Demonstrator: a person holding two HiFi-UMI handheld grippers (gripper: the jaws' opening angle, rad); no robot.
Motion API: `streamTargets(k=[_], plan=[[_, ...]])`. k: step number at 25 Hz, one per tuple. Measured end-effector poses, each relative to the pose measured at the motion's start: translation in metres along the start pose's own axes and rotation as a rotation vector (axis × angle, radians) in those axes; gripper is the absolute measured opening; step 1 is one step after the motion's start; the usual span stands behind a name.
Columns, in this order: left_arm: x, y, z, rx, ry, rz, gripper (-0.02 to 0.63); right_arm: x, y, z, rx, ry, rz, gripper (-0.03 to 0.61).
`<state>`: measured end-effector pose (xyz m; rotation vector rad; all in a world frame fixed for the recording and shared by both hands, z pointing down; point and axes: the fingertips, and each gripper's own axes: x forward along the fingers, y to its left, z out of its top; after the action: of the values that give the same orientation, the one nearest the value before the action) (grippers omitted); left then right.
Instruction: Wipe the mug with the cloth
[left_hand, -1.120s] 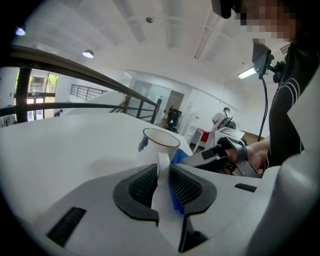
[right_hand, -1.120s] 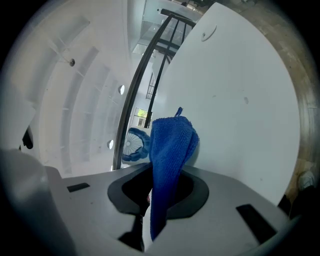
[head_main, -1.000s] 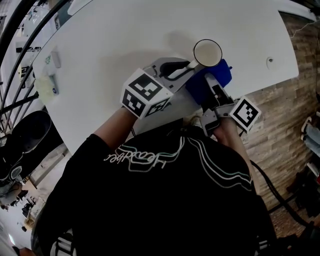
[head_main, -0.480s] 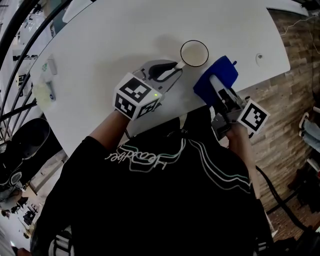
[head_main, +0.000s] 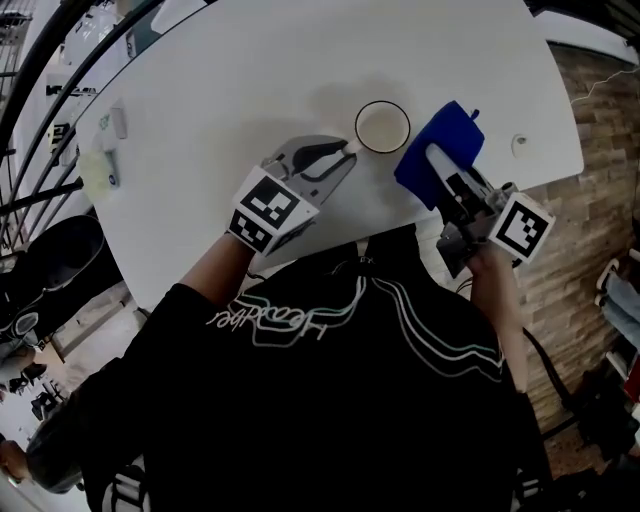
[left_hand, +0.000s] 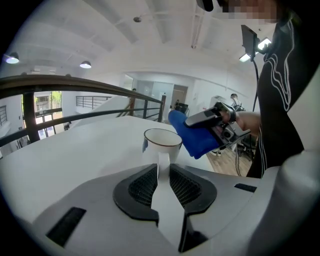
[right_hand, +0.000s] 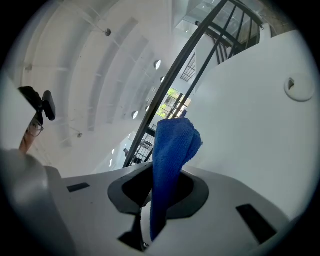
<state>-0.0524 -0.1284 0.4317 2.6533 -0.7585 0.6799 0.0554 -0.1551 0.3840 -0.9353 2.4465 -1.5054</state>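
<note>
Head view — mug (head_main: 382, 128) upright, handle (left_hand: 162, 167) toward left gripper (head_main: 347, 150), jaws pinching it, right gripper (head_main: 437, 166) jaws clamping cloth (head_main: 457, 135)

A white mug (head_main: 382, 128) with a thin dark rim stands upright on the table (head_main: 250, 80) at upper centre of the head view, its handle clamped in the left gripper (head_main: 347, 150). Just right of it, a folded blue cloth (head_main: 455, 132) is pinched in the right gripper (head_main: 432, 160).

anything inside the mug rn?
From above, the mug shows only its pale inside, nothing in it. The cloth is outside, beside it. In the left gripper view the rim hides the bottom.
</note>
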Motion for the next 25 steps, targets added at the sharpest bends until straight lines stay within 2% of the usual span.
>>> streamTargets(k=[6, 14, 25], plan=[[0.009, 0.002, 0.002, -0.055, 0.025, 0.038, 0.083, 0.003, -0.014, 0.011, 0.03, 0.074, 0.037, 0.055], [0.01, 0.011, 0.003, -0.066, 0.031, 0.083, 0.083, 0.019, -0.017, 0.007, 0.039, 0.138, 0.089, 0.054], [0.011, 0.014, 0.001, -0.075, 0.018, 0.106, 0.084, 0.034, -0.037, -0.009, 0.037, 0.251, 0.062, 0.054]])
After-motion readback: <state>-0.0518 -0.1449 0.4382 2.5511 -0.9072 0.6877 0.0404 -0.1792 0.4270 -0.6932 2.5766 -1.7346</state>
